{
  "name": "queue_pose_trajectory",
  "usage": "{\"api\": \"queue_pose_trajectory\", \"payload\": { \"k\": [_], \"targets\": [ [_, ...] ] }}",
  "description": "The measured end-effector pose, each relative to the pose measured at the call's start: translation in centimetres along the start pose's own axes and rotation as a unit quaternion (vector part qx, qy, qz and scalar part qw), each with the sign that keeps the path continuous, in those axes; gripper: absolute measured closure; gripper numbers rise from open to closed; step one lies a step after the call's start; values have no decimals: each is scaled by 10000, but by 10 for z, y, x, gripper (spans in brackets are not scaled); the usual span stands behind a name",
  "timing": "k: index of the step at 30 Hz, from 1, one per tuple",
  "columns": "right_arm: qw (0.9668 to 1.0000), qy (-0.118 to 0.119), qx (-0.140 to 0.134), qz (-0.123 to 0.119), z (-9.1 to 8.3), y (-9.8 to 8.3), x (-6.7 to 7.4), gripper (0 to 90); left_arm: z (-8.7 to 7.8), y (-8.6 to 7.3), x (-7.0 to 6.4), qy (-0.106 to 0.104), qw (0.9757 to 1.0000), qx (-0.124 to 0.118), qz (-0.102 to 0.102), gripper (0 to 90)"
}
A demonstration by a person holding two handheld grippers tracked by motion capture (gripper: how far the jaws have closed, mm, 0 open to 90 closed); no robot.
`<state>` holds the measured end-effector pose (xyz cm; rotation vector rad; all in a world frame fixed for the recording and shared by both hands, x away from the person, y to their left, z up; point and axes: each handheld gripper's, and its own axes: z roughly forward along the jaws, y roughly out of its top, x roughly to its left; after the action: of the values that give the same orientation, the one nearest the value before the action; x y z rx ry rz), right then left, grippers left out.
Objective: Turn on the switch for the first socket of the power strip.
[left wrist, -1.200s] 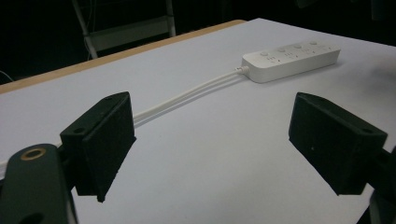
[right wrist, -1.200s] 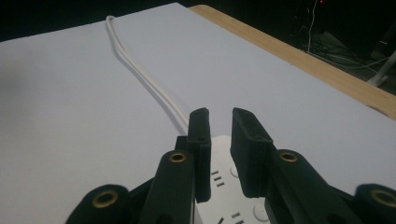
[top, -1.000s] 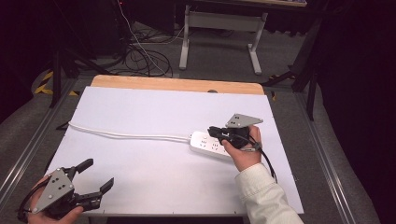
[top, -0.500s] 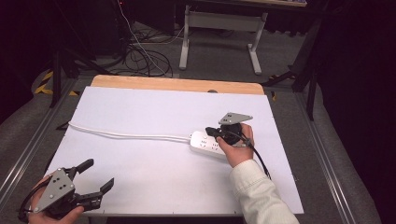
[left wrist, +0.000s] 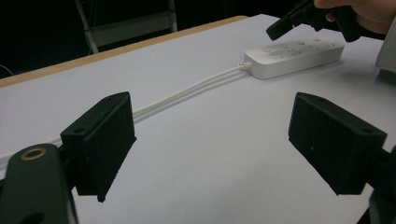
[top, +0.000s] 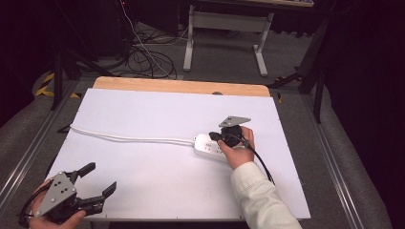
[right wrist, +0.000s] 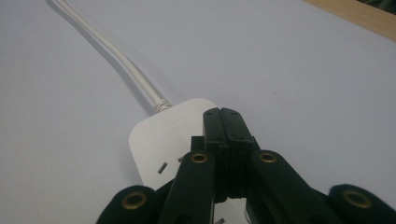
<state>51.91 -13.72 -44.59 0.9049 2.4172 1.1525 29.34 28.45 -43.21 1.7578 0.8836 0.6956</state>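
Leftward over the power strip (top: 210,146) has slid the right hand-held gripper (right wrist: 222,116), jaws pressed together empty; left hand-held gripper (left wrist: 210,140) gapes.

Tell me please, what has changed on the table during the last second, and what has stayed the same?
The right gripper, jaws shut, moved a little to the left along the white power strip, toward its cord end, and now hangs over that end. Nothing was taken hold of or let go. The left gripper stayed open at the near left corner; strip and cord did not shift.

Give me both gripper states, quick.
Left gripper: open, holding nothing, near the table's front left corner.
Right gripper: fingers shut with nothing between them, over the white power strip.
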Motion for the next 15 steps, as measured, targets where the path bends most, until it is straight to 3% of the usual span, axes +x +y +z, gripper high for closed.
{"api": "queue_pose_trajectory", "payload": {
  "k": [15],
  "targets": [
    [9998,-67,205,-33,11,-4,0,900,0,0,0,-3,10000,14,-8,151]
  ]
}}
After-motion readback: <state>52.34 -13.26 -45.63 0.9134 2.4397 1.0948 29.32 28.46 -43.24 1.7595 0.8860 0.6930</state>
